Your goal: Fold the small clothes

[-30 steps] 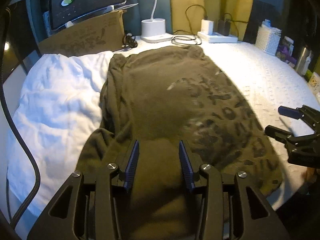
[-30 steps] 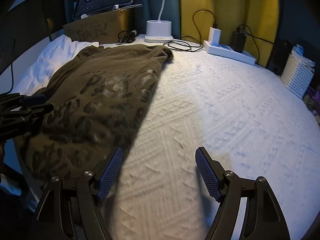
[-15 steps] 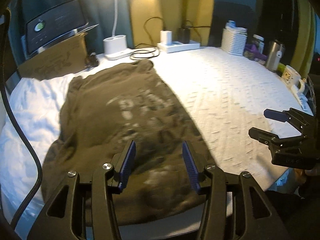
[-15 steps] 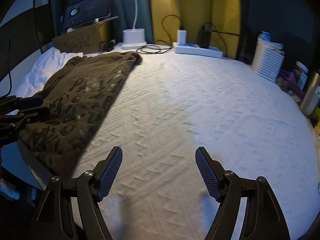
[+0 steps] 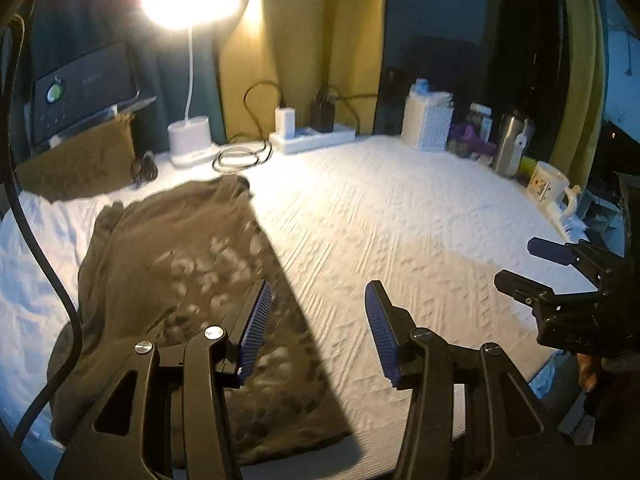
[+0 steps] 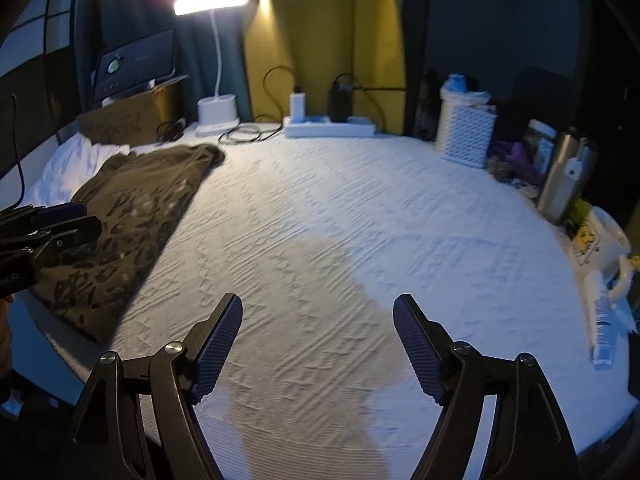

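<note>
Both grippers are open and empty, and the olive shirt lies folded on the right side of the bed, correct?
Not quite. The olive shirt lies on the left side of the bed, as the left wrist view shows. Left gripper and right gripper are open and empty.

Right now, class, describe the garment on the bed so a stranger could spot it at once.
Start at the white textured bedspread and move to its lamp-side edge. There lies the olive-brown patterned garment, spread flat beside a crumpled white sheet: the only dark fabric on the bed.
</note>
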The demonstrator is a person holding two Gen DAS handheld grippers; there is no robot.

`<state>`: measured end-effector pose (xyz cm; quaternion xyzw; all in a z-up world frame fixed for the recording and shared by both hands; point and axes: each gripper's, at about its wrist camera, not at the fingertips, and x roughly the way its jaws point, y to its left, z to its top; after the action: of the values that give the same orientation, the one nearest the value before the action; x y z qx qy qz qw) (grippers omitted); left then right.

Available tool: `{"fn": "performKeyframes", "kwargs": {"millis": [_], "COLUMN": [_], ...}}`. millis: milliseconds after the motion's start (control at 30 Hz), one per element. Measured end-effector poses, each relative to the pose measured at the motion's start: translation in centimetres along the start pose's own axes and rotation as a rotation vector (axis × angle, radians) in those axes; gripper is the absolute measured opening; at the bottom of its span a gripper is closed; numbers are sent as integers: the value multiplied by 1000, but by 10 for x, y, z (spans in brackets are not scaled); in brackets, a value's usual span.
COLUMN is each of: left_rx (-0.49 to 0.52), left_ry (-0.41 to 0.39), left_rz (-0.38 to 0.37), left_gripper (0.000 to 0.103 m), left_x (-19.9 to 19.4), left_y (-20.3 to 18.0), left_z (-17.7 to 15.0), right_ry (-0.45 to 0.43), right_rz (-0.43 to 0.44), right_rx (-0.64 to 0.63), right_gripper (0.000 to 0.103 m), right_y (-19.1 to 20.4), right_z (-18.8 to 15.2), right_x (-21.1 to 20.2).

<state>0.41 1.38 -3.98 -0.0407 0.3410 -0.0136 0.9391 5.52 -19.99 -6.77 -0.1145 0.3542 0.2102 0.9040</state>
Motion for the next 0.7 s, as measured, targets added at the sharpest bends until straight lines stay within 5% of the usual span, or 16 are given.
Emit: {"fn": "performKeyframes", "kwargs": {"millis": [167, 533, 700], "left_rx": [-1, 56, 50], "left_ry": [-46, -201, -262], "left_rz": [16, 80, 99], "left_gripper": [50, 87, 89], "left_x": [-12, -51, -66], "left_y": [-5, -12, -7], "left_z": [11, 30, 36], "right_ry": [-62, -210, -256], "right_rz": [-35, -50, -69], "right_rx": [4, -10, -37], "right_gripper": [88, 89, 90], "right_y": [-11, -12, -5], "right_z": [9, 34, 41], "right_x": [-25, -81, -97]}}
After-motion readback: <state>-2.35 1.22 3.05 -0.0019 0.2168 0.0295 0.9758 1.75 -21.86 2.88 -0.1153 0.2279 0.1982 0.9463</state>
